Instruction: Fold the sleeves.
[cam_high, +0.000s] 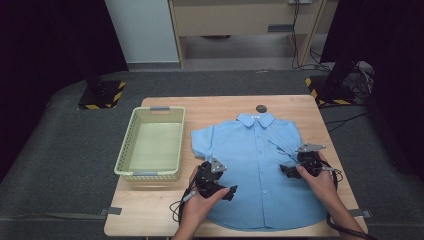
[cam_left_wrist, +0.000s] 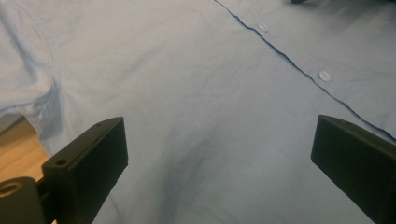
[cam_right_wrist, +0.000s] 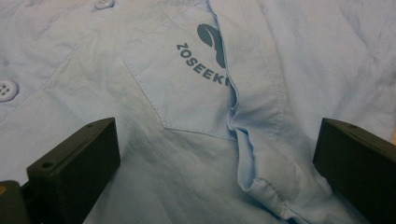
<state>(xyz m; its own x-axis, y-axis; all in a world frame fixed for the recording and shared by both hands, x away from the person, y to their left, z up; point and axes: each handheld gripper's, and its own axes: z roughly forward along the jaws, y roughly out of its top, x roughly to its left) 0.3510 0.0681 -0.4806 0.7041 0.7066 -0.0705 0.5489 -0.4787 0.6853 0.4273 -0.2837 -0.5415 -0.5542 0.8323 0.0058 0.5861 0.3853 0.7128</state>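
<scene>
I'm hovering both grippers over the blue shirt (cam_high: 260, 165), which is lying flat, front up and buttoned, in the centre-right of the tabletop (cam_high: 225, 105) in the high view. My left gripper (cam_high: 224, 192) is sitting low centre-left over the shirt's side panel, jaws spread wide and holding nothing. My right gripper (cam_high: 287, 170) is sitting centre-right over the sleeve side, jaws also spread and empty.

I'm judging this as the start of a fold: positioning before pinching cloth. The next move is calling for each gripper to drop onto a side edge or sleeve, pinch a single layer cleanly, then carry it inward. The green basket (cam_high: 150, 145), centre-left of the frame, is probably where the shirt is going.

The left gripper view is giving me the button placket (cam_left_wrist: 299, 70) running across the upper right, plus a sliver of wood in the lower left. The right gripper view is giving me the chest pocket (cam_right_wrist: 187, 88) with printed lettering and the sleeve hem (cam_right_wrist: 261, 186) folded over it, detail too small to read from above. The high view is adding the basket and a small dark round object (cam_high: 261, 108) just above the collar.
</scene>
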